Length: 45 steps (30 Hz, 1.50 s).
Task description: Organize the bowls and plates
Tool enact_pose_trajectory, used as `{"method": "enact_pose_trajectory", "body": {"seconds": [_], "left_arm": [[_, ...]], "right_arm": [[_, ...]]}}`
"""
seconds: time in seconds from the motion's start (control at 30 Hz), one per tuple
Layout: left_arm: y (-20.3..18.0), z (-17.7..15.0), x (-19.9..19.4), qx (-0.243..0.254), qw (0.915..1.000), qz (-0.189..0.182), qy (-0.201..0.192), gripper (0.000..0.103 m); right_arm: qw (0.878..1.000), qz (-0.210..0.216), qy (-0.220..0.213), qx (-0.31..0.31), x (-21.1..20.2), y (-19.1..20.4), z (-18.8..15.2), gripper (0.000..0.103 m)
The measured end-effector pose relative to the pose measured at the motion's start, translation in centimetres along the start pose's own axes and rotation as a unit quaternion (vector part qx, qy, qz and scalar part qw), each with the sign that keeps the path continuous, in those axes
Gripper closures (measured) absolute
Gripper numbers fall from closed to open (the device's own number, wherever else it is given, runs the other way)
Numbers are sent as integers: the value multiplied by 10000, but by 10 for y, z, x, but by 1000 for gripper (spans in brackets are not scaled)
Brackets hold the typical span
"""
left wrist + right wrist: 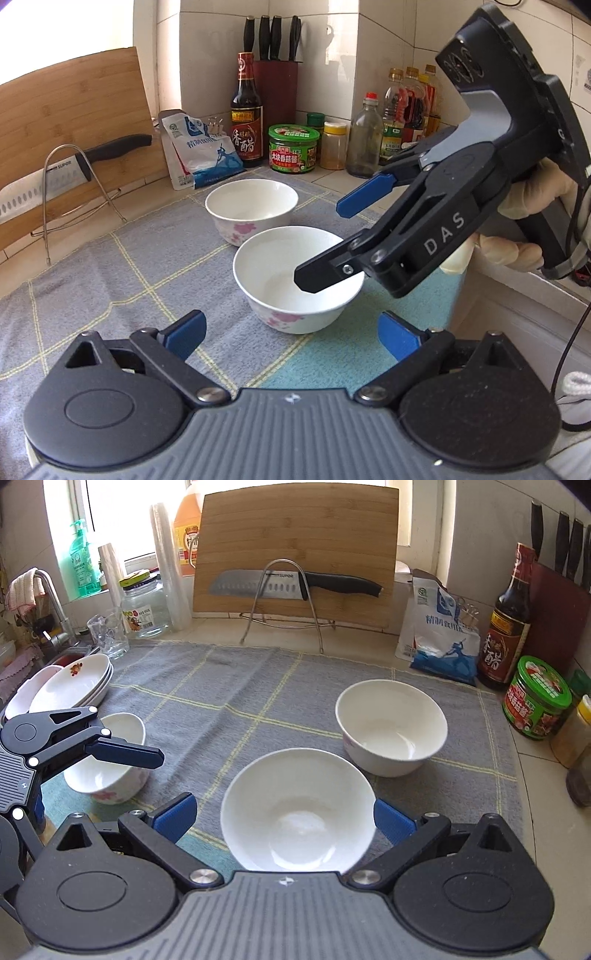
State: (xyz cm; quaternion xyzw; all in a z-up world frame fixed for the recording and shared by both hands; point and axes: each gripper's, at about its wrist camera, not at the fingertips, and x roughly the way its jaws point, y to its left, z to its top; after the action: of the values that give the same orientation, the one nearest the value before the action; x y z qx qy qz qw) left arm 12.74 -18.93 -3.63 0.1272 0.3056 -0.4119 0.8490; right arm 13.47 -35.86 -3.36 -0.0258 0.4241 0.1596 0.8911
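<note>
Three white bowls with pink flowers stand on the grey checked cloth (pixel 258 686). My right gripper (pixel 282 819) is open, and the middle bowl (pixel 299 805) lies below and between its blue pads with a gap on the left side. From the left wrist view, the right gripper (pixel 319 242) hovers over this bowl (pixel 273 269), one finger above its inside. My left gripper (pixel 291 336) is open with nothing between its pads. Its finger (pixel 129 754) reaches over the left bowl (pixel 110 775). The third bowl (pixel 391 727) (pixel 251 208) stands apart. Stacked plates (pixel 74 679) sit at the far left.
A bamboo cutting board (pixel 295 528) and a knife (pixel 295 585) on a wire rack stand at the back. A salt bag (pixel 439 638), vinegar bottle (pixel 506 627), green-lidded jar (pixel 535 698) and knife block crowd the right. A glass jar (pixel 144 609) and sink tap (pixel 48 602) are on the left.
</note>
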Motion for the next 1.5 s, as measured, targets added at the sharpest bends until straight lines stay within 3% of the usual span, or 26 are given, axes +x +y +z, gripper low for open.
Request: {"method": "enact_pose_trajectory", "body": {"seconds": [0.53, 0.7, 0.83, 1.0, 1.5], "left_arm": [[-30, -7, 56, 52, 9993, 343, 161, 5], [-31, -3, 62, 131, 9991, 378, 105, 6], [-29, -1, 64, 100, 9993, 358, 91, 8], [-29, -2, 65, 91, 9993, 344, 73, 9], [-23, 1, 65, -129, 9995, 274, 59, 10]], "right_arm": [[9986, 488, 196, 78, 31, -33, -1, 5], [9980, 569, 263, 73, 36, -37, 1, 15], [9972, 670, 304, 137, 39, -42, 2, 17], [9953, 850, 380, 265, 42, -47, 2, 30], [9948, 879, 427, 278, 44, -48, 3, 32]]}}
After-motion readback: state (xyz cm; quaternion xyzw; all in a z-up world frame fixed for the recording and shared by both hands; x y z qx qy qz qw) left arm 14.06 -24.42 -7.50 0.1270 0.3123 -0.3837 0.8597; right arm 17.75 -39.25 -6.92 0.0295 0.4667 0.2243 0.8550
